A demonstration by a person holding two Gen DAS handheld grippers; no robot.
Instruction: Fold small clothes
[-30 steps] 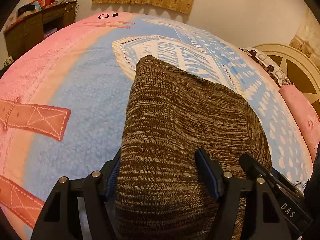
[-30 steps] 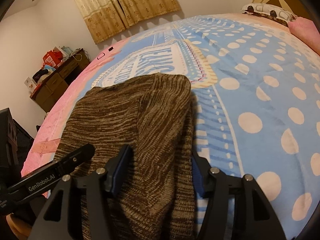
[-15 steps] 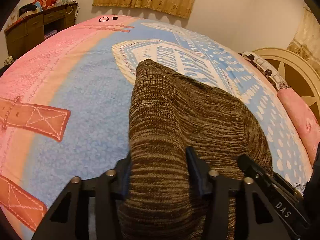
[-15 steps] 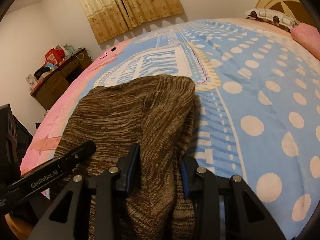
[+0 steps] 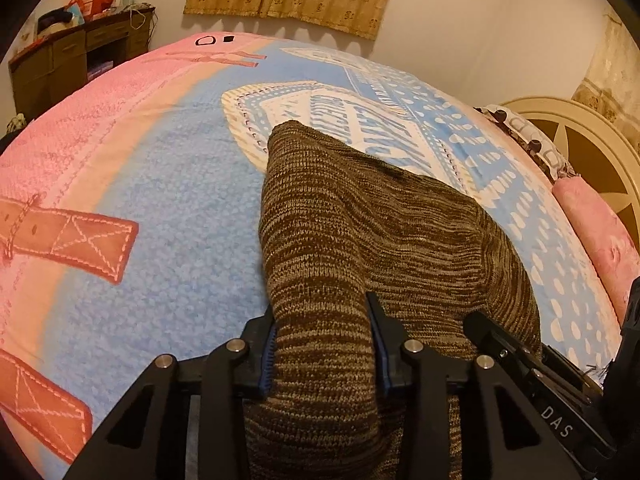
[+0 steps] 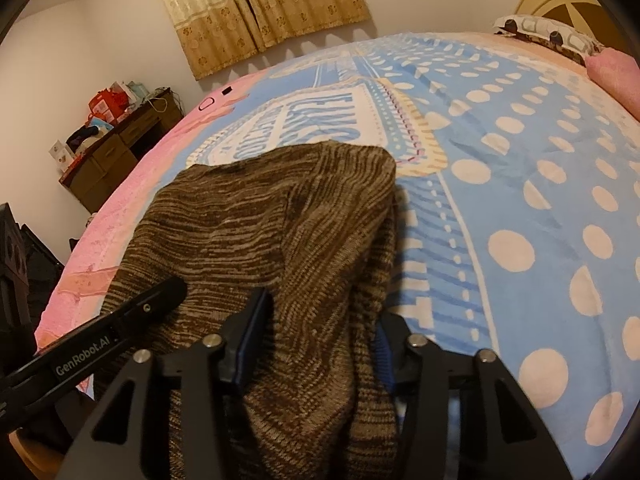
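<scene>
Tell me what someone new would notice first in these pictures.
A brown knit garment lies mid-bed on the blue, pink and polka-dot blanket. Its near edge is bunched between both tools, left and right, whose jaws have just been closing on it. Gold curtains hang behind.

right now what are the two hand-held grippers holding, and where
Both pinch the brown knit garment at its near edge: left hand-held gripper on its left side, right hand-held gripper on its right.
</scene>
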